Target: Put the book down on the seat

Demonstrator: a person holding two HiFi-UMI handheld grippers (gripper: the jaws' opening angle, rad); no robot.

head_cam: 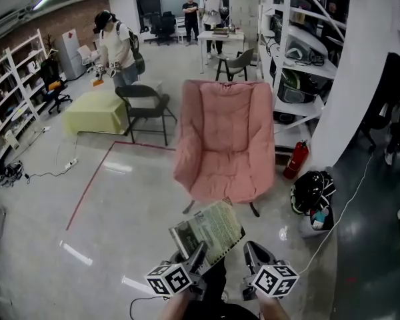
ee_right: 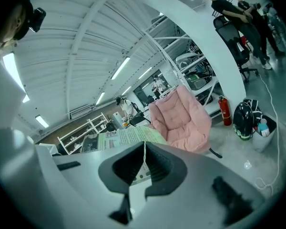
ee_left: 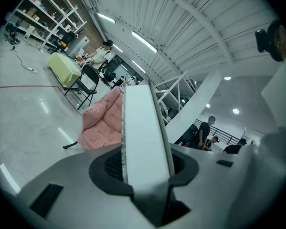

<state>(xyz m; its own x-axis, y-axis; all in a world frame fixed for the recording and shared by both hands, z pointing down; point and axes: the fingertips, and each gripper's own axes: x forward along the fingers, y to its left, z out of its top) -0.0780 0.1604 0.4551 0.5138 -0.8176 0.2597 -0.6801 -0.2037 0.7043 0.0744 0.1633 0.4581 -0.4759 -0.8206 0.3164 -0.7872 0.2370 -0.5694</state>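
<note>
The book, a thin one with a green printed cover, is held tilted in front of me, just short of the pink padded chair. My left gripper is shut on the book's near edge. In the left gripper view the book stands edge-on between the jaws of the left gripper, with the chair beyond it. My right gripper hovers beside the book's right corner, its jaws together and holding nothing. The right gripper view shows that gripper, the book and the chair.
A black folding chair and a yellow-green covered block stand left of the pink chair. A red fire extinguisher, a black helmet and shelving are on the right. A person stands far left. Red tape marks the floor.
</note>
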